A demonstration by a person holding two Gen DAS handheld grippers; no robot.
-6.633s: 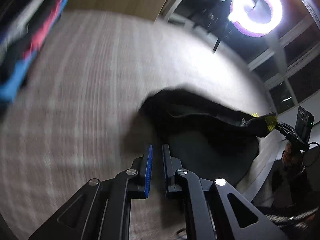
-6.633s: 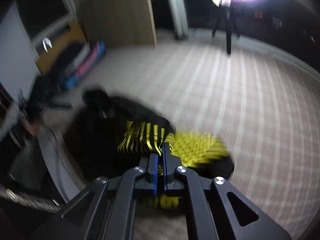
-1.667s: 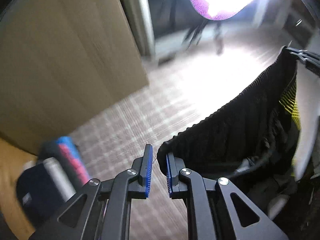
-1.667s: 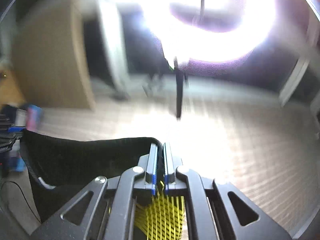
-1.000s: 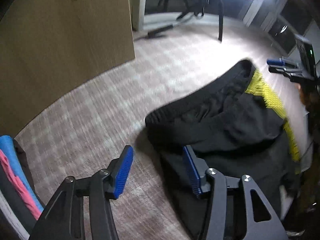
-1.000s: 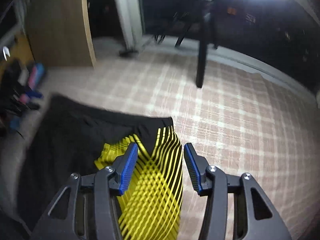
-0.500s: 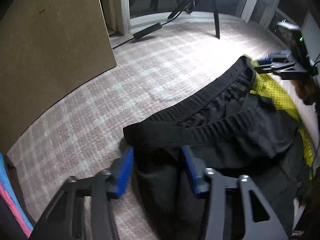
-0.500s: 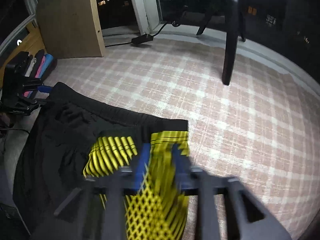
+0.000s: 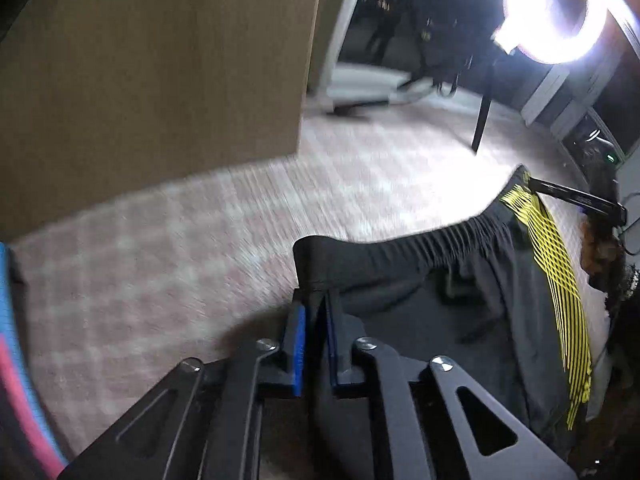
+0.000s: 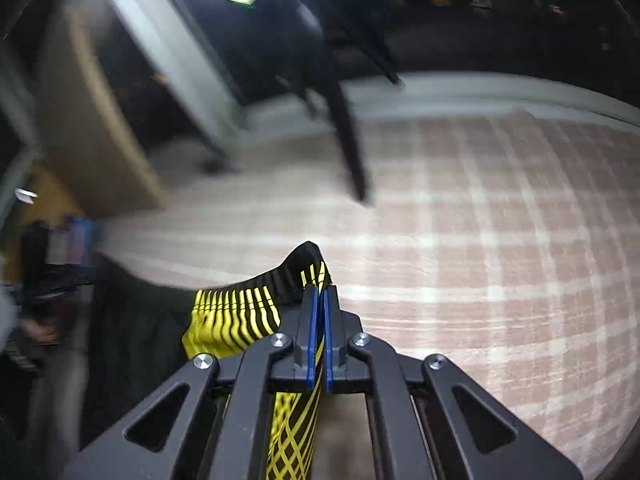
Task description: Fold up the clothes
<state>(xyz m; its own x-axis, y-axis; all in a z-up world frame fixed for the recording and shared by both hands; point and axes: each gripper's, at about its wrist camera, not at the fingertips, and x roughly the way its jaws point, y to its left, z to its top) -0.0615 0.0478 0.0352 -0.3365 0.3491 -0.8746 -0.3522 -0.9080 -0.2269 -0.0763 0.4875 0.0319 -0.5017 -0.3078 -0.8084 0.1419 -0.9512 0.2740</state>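
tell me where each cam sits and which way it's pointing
Left wrist: rides the left gripper, angled down over the checked carpet; its fingers pinch the black shorts at a waistband corner; the right gripper shows far right.
Right wrist: rides the right gripper, angled down, pinching the yellow-striped corner; a blurred hand shows at left.
Shared: shorts, carpet, wooden panel, light stand.
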